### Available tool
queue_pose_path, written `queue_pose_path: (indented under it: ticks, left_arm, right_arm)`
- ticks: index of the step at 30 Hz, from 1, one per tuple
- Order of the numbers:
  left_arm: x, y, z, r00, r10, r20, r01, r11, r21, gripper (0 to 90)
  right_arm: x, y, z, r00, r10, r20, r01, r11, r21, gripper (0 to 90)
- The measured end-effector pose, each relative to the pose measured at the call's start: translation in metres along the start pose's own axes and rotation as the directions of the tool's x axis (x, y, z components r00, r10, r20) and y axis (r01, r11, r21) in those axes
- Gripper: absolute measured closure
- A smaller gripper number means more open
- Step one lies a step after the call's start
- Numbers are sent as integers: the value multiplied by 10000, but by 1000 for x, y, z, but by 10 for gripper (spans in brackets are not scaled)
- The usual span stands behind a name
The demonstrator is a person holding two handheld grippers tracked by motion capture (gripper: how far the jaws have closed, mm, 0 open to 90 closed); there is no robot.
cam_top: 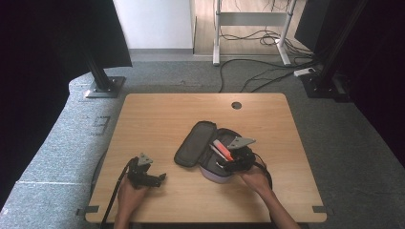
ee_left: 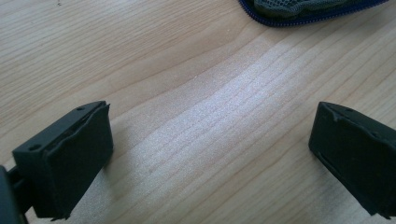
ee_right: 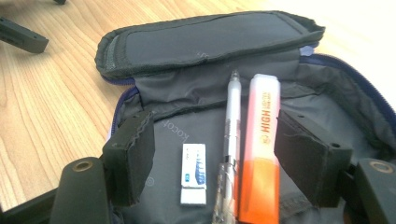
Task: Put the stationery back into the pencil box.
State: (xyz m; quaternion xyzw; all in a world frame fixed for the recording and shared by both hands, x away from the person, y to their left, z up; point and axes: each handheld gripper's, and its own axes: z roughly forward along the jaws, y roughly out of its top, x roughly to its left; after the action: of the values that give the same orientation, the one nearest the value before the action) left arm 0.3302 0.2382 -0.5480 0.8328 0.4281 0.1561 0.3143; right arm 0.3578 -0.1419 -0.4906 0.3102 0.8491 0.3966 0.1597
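An open dark pencil case (cam_top: pixel 203 148) lies in the middle of the wooden table (cam_top: pixel 157 114), its lid (ee_right: pixel 201 39) folded back to the left. Inside it lie an orange highlighter (ee_right: pixel 259 154), a clear pen (ee_right: pixel 229 140) and a small white eraser (ee_right: pixel 194 173). My right gripper (cam_top: pixel 223 164) hangs open just over the case's near end, its jaws to either side of the eraser, pen and highlighter (cam_top: pixel 222 150), gripping none of them. My left gripper (cam_top: pixel 160 179) rests open over bare wood at the table's front left, with the case's zipped edge (ee_left: pixel 308 11) ahead of it.
A round cable hole (cam_top: pixel 236 105) sits near the table's far edge. Beyond the table are stand bases (cam_top: pixel 104 86), a white desk frame (cam_top: pixel 253 28) and loose cables (cam_top: pixel 267 71) on grey carpet.
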Motion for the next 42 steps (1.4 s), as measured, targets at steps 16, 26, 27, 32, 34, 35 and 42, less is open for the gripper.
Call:
queue_pose_path:
  ticks: [16, 26, 27, 32, 34, 35, 42]
  left_arm:
    - [0, 0, 0, 10000, -3, 0, 3, 10000, -1, 0]
    - [0, 0, 0, 10000, 0, -1, 0, 10000, -1, 0]
    - [0, 0, 0, 10000, 0, -2, 0, 10000, 0, 0]
    - [0, 0, 0, 10000, 4, -1, -4, 10000, 1, 0]
    - [0, 0, 0, 10000, 1, -2, -1, 10000, 1, 0]
    - [0, 0, 0, 10000, 1, -2, -1, 10000, 1, 0]
    - [0, 0, 0, 10000, -2, -1, 2, 10000, -1, 0]
  right_arm:
    - [-8, -3, -18, 9997, 44, 239, -39, 9997, -222, 282]
    - [-13, -12, -25, 9991, 236, 357, -229, 9995, -200, 282]
    - [-14, -13, -26, 9989, 259, 379, -251, 9995, -207, 282]
    - [-18, -17, -29, 9982, 428, 420, -414, 9985, -350, 283]
    - [-19, -18, -29, 9980, 483, 418, -468, 9982, -363, 284]
    - [-19, -20, -29, 9981, 474, 398, -459, 9983, -371, 285]
    - [-18, -35, -14, 9974, 680, 218, -678, 9976, -101, 289]
